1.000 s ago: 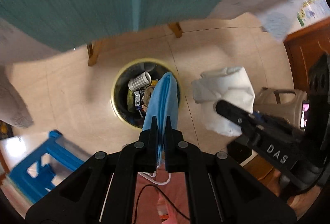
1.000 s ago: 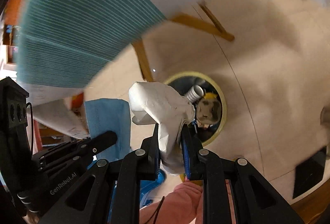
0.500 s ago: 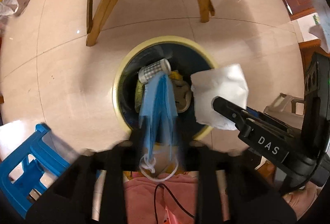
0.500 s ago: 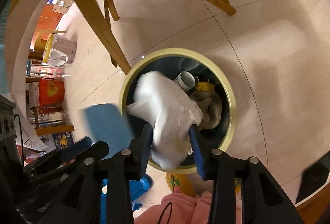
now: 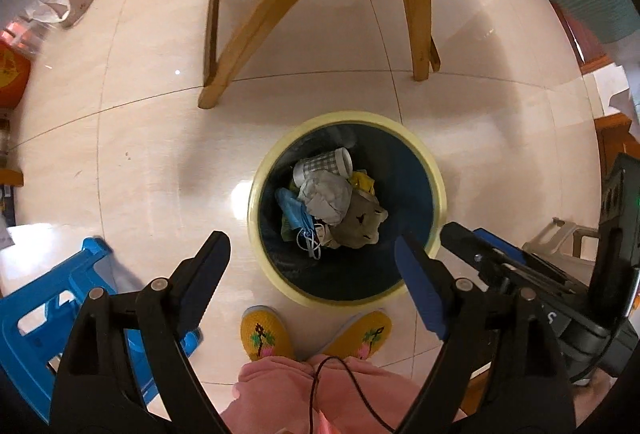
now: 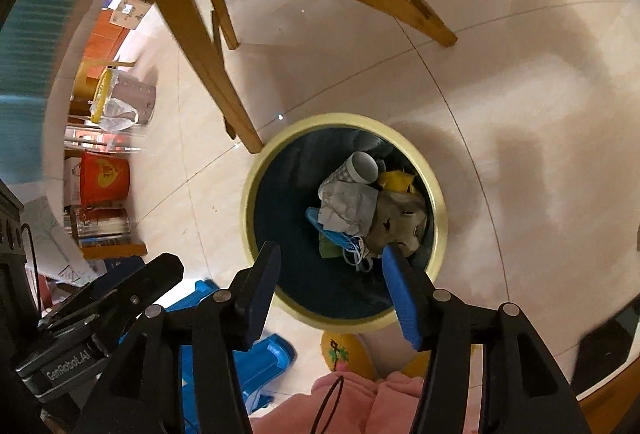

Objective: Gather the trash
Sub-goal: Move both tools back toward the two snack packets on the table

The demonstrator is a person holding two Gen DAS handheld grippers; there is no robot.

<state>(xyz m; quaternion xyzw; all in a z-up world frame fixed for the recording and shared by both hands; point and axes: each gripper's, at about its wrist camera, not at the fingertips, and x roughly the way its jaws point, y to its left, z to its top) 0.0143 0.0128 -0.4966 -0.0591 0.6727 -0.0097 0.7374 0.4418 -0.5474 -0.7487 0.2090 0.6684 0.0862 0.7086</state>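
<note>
A round bin with a pale yellow rim (image 5: 256,190) (image 6: 248,190) and a dark liner stands on the floor. Inside it lie a blue face mask (image 5: 294,212) (image 6: 334,236), a crumpled white paper (image 5: 324,196) (image 6: 348,206), a checked paper cup (image 5: 322,164) (image 6: 358,168) and other scraps. My left gripper (image 5: 312,240) hangs above the bin's near edge, jaws wide open and empty. My right gripper (image 6: 330,252) also hangs over the bin, open and empty. Each gripper shows at the side of the other's view.
Wooden chair legs (image 5: 256,22) (image 6: 200,34) stand just beyond the bin. A blue plastic stool (image 5: 44,310) (image 6: 240,358) sits at the near left. The person's yellow slippers (image 5: 266,332) are right in front of the bin. Boxes and a red container (image 6: 104,174) line the far left.
Both grippers opened and let go. The blue mask and the white paper dropped into the bin. Both grippers rose a little above it.
</note>
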